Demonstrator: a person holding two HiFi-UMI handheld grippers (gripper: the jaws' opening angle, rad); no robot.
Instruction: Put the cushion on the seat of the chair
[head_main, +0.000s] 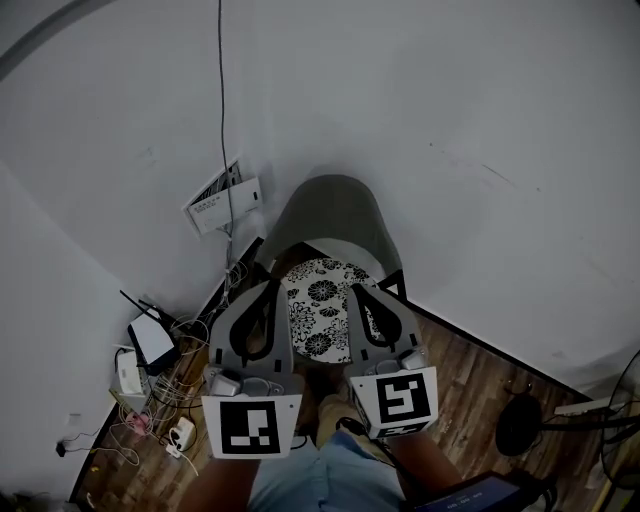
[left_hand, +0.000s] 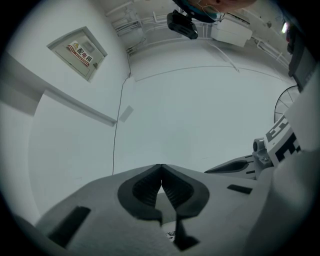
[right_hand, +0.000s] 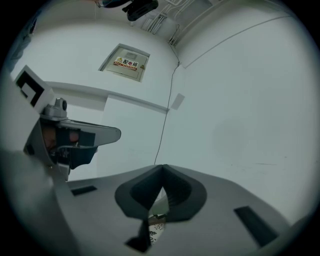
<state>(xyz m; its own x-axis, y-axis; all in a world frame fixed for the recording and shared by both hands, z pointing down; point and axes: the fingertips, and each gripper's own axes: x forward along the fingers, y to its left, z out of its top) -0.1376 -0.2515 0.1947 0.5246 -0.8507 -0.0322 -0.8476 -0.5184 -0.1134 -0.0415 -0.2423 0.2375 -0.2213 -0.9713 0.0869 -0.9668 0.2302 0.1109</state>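
Two white walls (head_main: 450, 100) meeting in a corner fill most of the head view, with a strip of wood floor (head_main: 470, 370) along the bottom. A grey chair (head_main: 335, 210) with a curved back is tucked into that corner.

The flower-print cushion (head_main: 322, 300) is lying on the seat, so to me the job looks pretty much done. The left claw (head_main: 272, 285) and right claw (head_main: 357, 290) hang side by side above it, both pointing level at the wall. Each gripper view shows the tips pressed together with nothing pinched between them: left (left_hand: 161, 166), right (right_hand: 162, 167).

What any next move turns on, I'd say, is that the cushion sits below and between the two claws, with neither hand clearly nearer. Any nudging would mean coming straight down. It seems to run front to back towards the chair's back, but I wouldn't swear to that.

As for what's hidden, the claws cover both side edges of the cushion, and the front of the seat is lost behind them and the person's legs (head_main: 320, 480). The right gripper view only catches a sliver of the print (right_hand: 156, 230) under the jaws.

Smaller stuff: a wall box (head_main: 225, 197), a router (head_main: 150, 340), a tangle of cables (head_main: 190, 370), and a fan (head_main: 625, 420) cut off at the right edge.
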